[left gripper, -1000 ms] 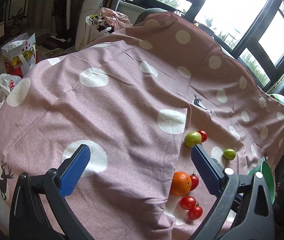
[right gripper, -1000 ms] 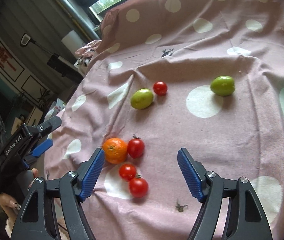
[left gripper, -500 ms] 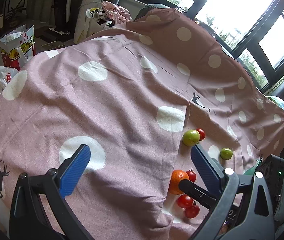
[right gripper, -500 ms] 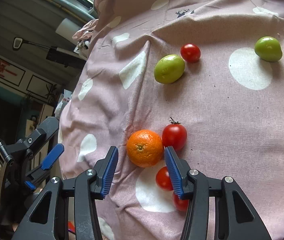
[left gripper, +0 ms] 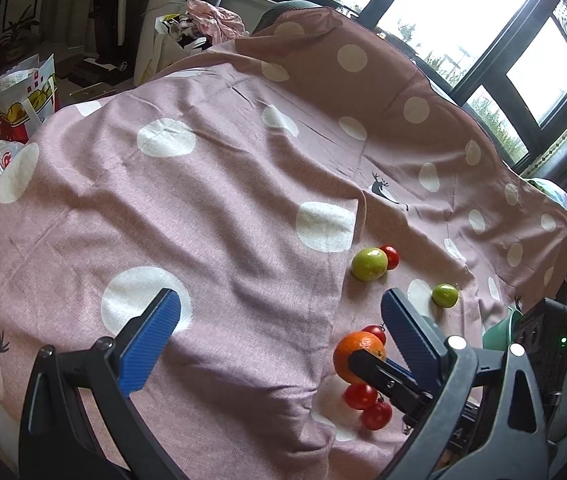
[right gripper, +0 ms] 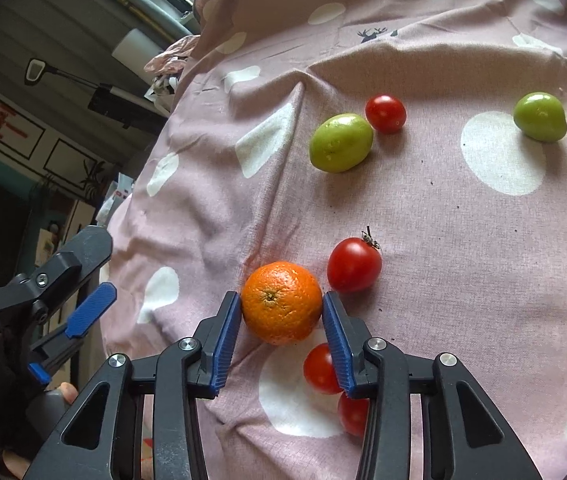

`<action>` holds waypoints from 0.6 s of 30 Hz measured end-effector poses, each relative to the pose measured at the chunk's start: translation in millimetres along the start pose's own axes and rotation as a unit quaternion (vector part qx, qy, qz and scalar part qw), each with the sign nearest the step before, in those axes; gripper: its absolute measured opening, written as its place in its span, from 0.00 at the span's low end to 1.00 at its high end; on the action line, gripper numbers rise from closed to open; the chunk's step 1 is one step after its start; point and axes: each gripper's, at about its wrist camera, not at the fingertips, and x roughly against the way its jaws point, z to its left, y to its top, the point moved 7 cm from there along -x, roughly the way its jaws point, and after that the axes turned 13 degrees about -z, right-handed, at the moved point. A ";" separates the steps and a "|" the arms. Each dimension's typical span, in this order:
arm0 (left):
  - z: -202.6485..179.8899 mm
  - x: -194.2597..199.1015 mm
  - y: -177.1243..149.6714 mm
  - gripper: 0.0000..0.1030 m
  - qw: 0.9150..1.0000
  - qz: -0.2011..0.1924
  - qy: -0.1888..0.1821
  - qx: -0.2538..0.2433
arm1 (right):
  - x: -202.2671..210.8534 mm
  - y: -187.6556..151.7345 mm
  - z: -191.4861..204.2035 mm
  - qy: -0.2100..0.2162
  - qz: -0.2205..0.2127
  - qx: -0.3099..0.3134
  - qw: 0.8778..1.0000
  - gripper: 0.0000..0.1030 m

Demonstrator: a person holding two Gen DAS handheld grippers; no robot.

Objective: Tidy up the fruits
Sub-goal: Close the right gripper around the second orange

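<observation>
- Right now my right gripper [right gripper: 281,312] is closing on the orange [right gripper: 281,302] — fruit sits squarely between the blue pads [right gripper: 227,338], both look in contact or a hair off.
- Orange lies on the pink polka-dot cloth [right gripper: 463,240], dead ahead of the right jaws, at the near edge of the fruit cluster.
- It's near-round, no real long axis; stem dimple faces up toward the camera, so grip angle shouldn't matter much.
- Neighbours: stemmed tomato [right gripper: 353,264] just beside the right pad, another tomato [right gripper: 320,368] tucked under it — I'd judge a nudge risk on lift.
- Left gripper [left gripper: 279,316] hangs wide, nothing between its jaws, off to the left of the orange; right is clearly nearer.
- Green bowl rim [left gripper: 497,334] is at right, likely drop point.
</observation>
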 end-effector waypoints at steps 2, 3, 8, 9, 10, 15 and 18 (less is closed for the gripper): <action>-5.8 0.5 -2.1 0.97 1.000 -0.001 -0.006 -0.009 | 13.2 4.3 -0.9 0.005 -0.009 0.003 1.000 0.42; -9.3 0.4 -3.0 0.97 1.000 -0.001 -0.009 -0.015 | 20.7 6.7 -2.8 0.003 -0.013 0.005 1.000 0.42; -30.2 -1.0 -13.0 0.97 0.999 0.002 -0.028 -0.043 | 52.9 13.2 -32.5 -0.064 -0.026 0.025 0.997 0.42; -34.7 -1.8 -15.9 0.97 0.998 0.004 -0.032 -0.048 | 57.3 12.6 -41.4 -0.083 -0.026 0.030 0.996 0.42; -39.5 -3.2 -19.0 0.96 0.998 0.006 -0.035 -0.054 | 60.7 11.4 -50.7 -0.100 -0.026 0.034 0.994 0.42; -62.2 -6.6 -36.2 0.92 0.995 0.017 -0.050 -0.087 | 63.2 4.9 -83.1 -0.132 -0.007 0.027 0.991 0.42; -73.2 -9.0 -45.3 0.87 0.992 0.025 -0.060 -0.106 | 60.5 3.0 -87.7 -0.138 0.001 0.031 0.990 0.42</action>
